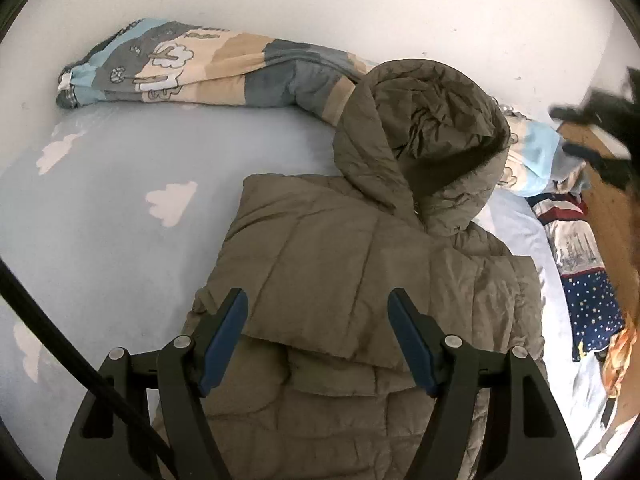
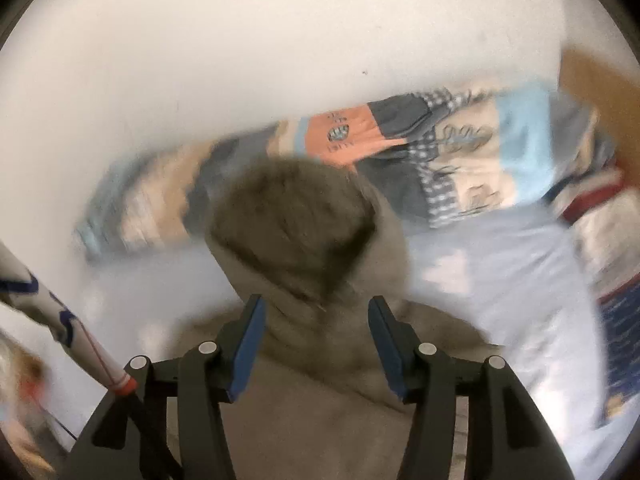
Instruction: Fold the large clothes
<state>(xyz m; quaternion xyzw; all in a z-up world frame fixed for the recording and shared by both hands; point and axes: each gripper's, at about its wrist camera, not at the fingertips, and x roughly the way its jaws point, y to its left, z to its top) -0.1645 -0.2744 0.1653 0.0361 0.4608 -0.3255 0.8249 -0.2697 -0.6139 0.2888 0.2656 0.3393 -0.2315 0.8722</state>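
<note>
The bed, under a pale blue cloud-print sheet, carries a rolled quilt along the wall and an olive padded jacket near its middle. The jacket lies flat, its sides folded in over the body, its hood spread open toward the quilt. It looks bulky yet light, soft and springy, with a slick shell; folds would likely puff back unless pressed. A doubled edge or a quilted seam probably gives the surest hold, since a single layer may slide out. The left gripper hangs over the jacket's body, fingers spread and empty. The right gripper hangs below the hood, fingers spread, nothing pinched.
</note>
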